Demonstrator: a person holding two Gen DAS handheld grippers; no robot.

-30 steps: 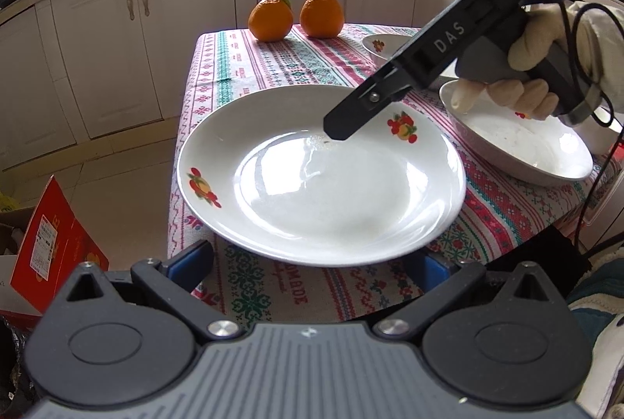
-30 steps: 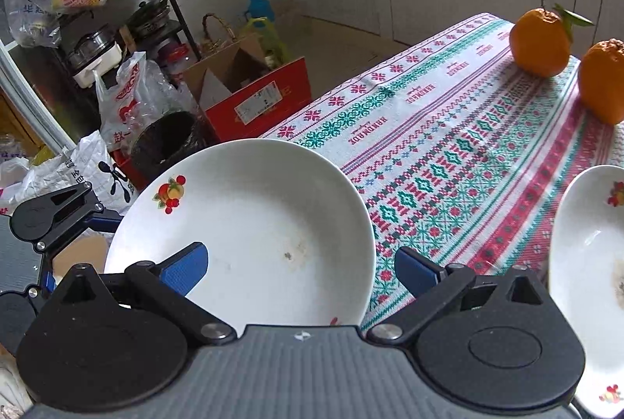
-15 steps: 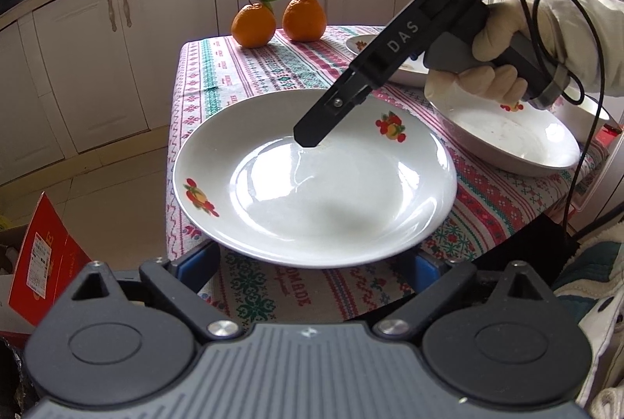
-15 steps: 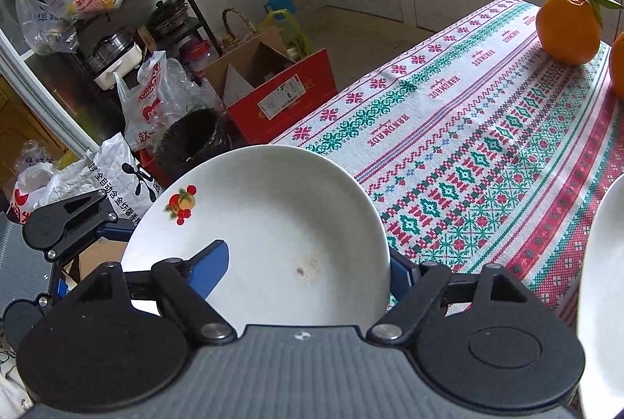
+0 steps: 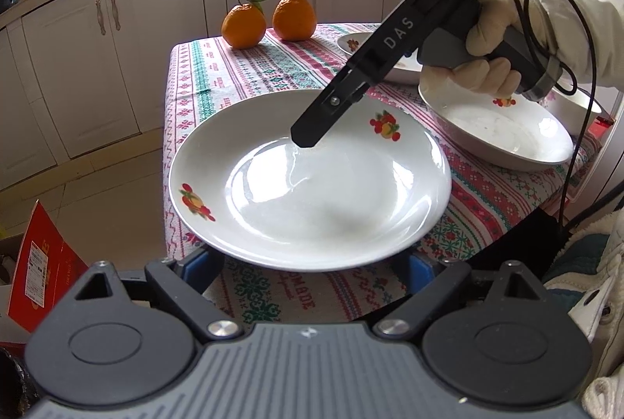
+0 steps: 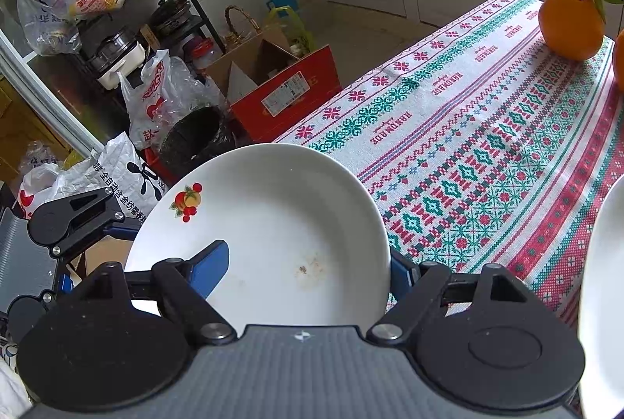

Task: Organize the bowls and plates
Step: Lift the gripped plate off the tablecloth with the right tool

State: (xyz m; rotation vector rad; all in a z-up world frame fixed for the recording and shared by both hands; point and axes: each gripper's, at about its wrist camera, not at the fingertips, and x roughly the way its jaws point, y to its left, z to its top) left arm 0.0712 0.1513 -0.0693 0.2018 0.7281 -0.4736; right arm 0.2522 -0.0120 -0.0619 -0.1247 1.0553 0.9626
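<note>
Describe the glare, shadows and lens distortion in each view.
Left wrist view: window light leaves broad glare across the plate, with a soft shadow near its front rim; the right hand-held gripper is sharp; the cabinets bow from fisheye distortion. Right wrist view: even, soft light on the plate, little glare, a brownish smear shows clearly; the tablecloth stripes curve, and the corners are vignetted black.

A white shallow plate point(image 5: 310, 181) with two small fruit decals on its rim (one near, one far) sits level at the near corner of the table, its edge overhanging. Its glossy well shows a faint brownish smudge in the right wrist view point(image 6: 265, 236). To its right, just apart, rests a deeper white bowl point(image 5: 503, 134) with the same decal. Behind that lies another white dish point(image 5: 362, 43), mostly hidden.
</note>
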